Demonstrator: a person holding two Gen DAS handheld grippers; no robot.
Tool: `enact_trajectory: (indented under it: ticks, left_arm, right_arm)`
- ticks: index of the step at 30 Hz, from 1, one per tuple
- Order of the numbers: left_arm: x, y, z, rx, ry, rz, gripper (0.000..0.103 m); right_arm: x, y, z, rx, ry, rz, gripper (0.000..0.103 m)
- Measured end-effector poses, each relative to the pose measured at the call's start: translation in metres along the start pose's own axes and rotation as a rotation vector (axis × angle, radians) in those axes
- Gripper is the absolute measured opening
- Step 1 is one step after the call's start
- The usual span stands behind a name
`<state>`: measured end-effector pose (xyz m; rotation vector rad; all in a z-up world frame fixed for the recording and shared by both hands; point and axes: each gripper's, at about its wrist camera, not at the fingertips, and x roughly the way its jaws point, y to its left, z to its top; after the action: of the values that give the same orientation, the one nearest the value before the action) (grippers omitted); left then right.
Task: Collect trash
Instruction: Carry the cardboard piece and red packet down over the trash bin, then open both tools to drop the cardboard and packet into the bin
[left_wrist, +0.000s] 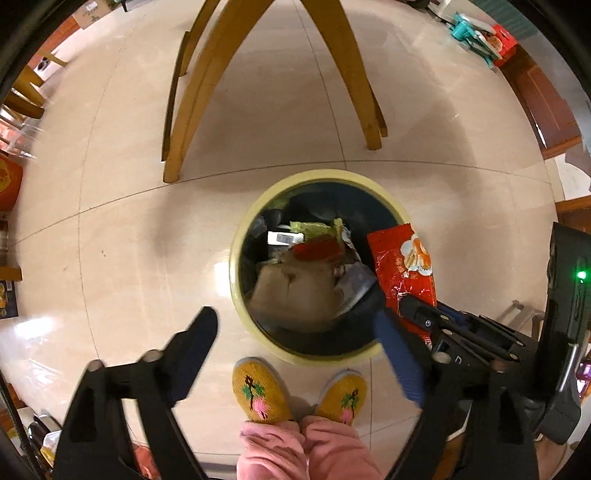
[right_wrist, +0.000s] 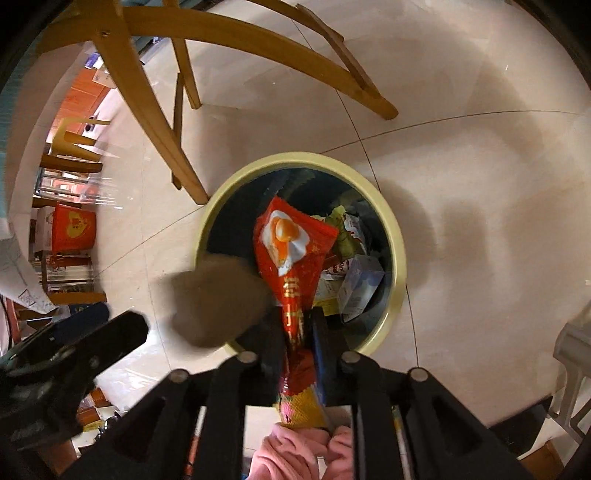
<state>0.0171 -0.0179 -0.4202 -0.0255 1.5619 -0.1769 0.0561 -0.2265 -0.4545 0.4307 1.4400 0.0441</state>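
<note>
A round bin with a pale yellow rim (left_wrist: 236, 258) (right_wrist: 397, 258) stands on the tiled floor, part full of wrappers and cartons. My left gripper (left_wrist: 293, 315) hangs open and wide over its near side. A blurred brown lump (left_wrist: 295, 291) (right_wrist: 218, 299) is loose below the gripper, touching neither finger. My right gripper (right_wrist: 295, 314) (left_wrist: 417, 310) points down over the bin. A red snack wrapper (right_wrist: 291, 254) (left_wrist: 402, 262) stands between its narrowly parted fingers, with a thin gap at the blue right pad.
Wooden chair legs (left_wrist: 192, 110) (right_wrist: 147, 110) stand just beyond the bin. The person's yellow slippers (left_wrist: 258, 391) and pink trouser cuffs are right below it. Boxes and stools (right_wrist: 70, 225) crowd the left edge; a wooden cabinet (left_wrist: 546, 103) is at the right.
</note>
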Motion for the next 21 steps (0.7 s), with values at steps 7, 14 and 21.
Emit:
enact_trajectory:
  ticks: [7, 14, 21]
  left_arm:
    - [0.0, 0.015, 0.0, -0.04, -0.033, 0.022, 0.089]
    - [-0.024, 0.022, -0.007, -0.049, -0.087, 0.059, 0.09]
    - [-0.047, 0.028, -0.011, -0.064, -0.136, 0.072, 0.09]
  right_arm:
    - [0.008, -0.002, 0.0, 0.002, -0.013, -0.028, 0.043]
    - [-0.001, 0.001, -0.007, 0.0, -0.044, -0.019, 0.045]
    - [-0.023, 0.01, -0.013, -0.027, -0.091, -0.018, 0.045]
